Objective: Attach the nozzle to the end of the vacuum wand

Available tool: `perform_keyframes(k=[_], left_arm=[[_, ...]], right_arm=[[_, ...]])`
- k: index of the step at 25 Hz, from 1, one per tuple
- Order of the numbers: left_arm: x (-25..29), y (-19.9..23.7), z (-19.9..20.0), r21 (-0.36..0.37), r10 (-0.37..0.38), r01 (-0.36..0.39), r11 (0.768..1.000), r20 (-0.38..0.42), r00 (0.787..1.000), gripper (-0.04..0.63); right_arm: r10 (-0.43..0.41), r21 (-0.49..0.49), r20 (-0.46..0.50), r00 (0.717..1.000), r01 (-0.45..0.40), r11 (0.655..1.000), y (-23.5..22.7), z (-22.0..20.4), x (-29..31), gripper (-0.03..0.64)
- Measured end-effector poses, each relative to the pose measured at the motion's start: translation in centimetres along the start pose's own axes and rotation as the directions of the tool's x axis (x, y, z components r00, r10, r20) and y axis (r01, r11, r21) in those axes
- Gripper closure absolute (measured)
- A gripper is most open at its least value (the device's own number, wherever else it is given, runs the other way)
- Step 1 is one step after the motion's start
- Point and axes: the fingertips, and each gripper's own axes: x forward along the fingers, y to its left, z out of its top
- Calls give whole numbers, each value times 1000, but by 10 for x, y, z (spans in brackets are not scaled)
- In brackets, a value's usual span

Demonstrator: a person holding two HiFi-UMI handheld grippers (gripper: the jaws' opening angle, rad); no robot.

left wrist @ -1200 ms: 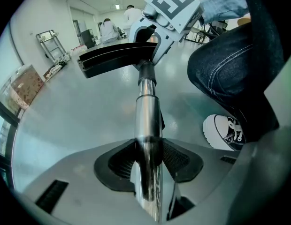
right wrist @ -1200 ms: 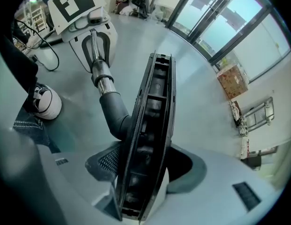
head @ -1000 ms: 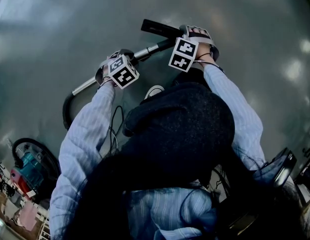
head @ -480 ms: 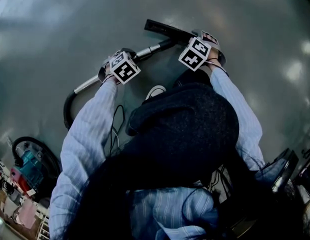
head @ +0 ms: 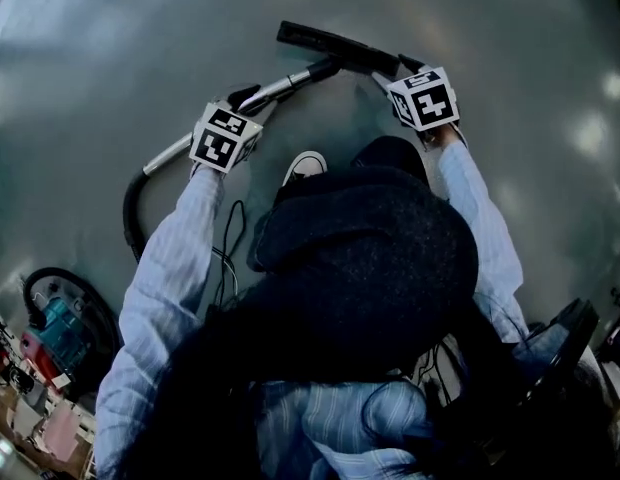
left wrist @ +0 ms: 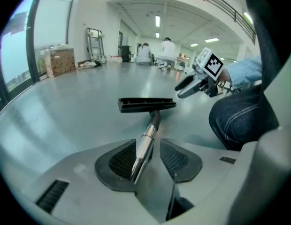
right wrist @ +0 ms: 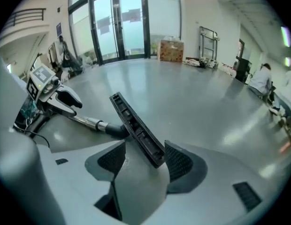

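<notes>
The black flat nozzle sits on the end of the metal wand, which lies on the grey floor. My left gripper hovers over the wand's middle. In the left gripper view the wand runs up the gap, with room at the right pad; the jaws have just been closing a little. My right gripper is at the nozzle's right end. The nozzle's tip shows between its open jaws, with a gap on the left side.
The black hose curves from the wand back to a teal vacuum body at the lower left. A white shoe and a jeans-clad knee are close by. People sit far across the hall; boxes stand by glass doors.
Both grippers have spread apart and rolled. The right one has gone from the nozzle's neck out to its right end, and the left one has slid left along the wand. The nozzle sits higher in the head view.
</notes>
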Motion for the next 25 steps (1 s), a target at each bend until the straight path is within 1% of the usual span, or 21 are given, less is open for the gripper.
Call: perform_keyframes(k=[2,5,8,10,12,13,14,16,17,19,20,23,25], left_arm=[[-12,-7,16,-68,21,-16,998,83,996,440],[-29,-24,35,-179,34,2,984,196,980,440],[-48,-38,47,-292,53,40,956,303,952,454],[-63,-39,50,-362,87,55,931,364,927,496],[-78,-37,52,-402,131,49,914,410,903,551],[-84,-36,53,-403,147,41,914,424,894,562],[-88,-36,54,-392,154,31,919,432,889,570],[-94,-37,56,-348,149,13,937,433,889,578],[-95,-37,56,-325,144,3,946,427,893,582],[-99,-35,54,-296,139,-16,955,399,906,586],[-102,-34,53,-290,137,-24,957,378,916,586],[-115,-30,59,-278,129,-40,960,309,942,588],[-127,-29,69,-284,132,-51,957,275,952,588]], right_arm=[[14,50,71,997,-18,999,2,1,-16,354],[33,120,182,983,-55,991,10,1,-45,354],[26,174,272,962,-76,982,20,0,-72,355],[23,204,309,951,-90,975,28,-1,-83,356],[25,230,335,942,-107,967,35,-2,-89,356],[25,237,346,938,-114,965,38,-3,-90,359],[26,243,358,933,-120,963,39,-2,-91,368],[29,256,382,924,-135,957,42,2,-87,398],[29,265,391,920,-143,954,44,5,-83,432],[35,278,397,917,-156,948,48,10,-74,534],[43,275,389,920,-160,948,52,13,-71,570],[54,265,354,934,-155,952,58,26,-71,587],[73,285,344,936,-178,942,63,35,-78,591]])
